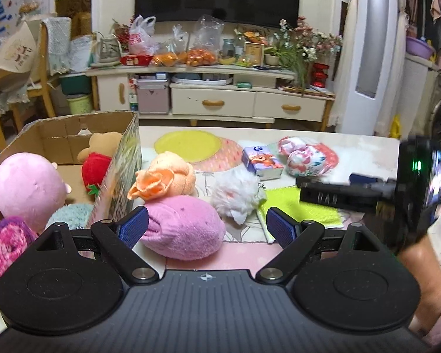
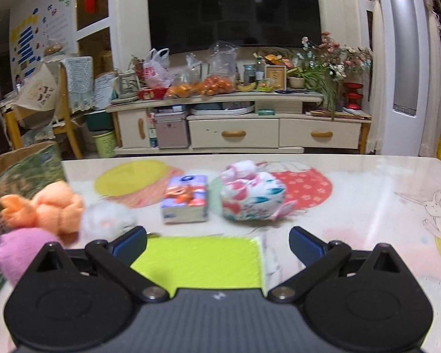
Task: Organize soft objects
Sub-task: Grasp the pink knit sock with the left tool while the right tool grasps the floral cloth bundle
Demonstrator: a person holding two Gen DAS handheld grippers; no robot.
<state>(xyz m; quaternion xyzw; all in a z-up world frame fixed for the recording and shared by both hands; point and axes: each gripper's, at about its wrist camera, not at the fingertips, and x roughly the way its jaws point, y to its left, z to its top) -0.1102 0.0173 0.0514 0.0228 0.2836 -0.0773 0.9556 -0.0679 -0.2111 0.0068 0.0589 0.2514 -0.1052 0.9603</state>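
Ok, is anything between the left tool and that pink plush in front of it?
Nothing visible. The left tool is open, and the pink plush lies directly ahead between its pads on the table. The orange plush rests on its far side; the cardboard box stands just left.

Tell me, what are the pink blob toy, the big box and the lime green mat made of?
Pink blob toy: looks like soft plush fabric, with a fuzzy matte nap. Big box: corrugated cardboard, brown and dull inside, with a printed outer face. Lime green mat: probably a fluffy cloth or microfibre; it is too blurred to be sure.
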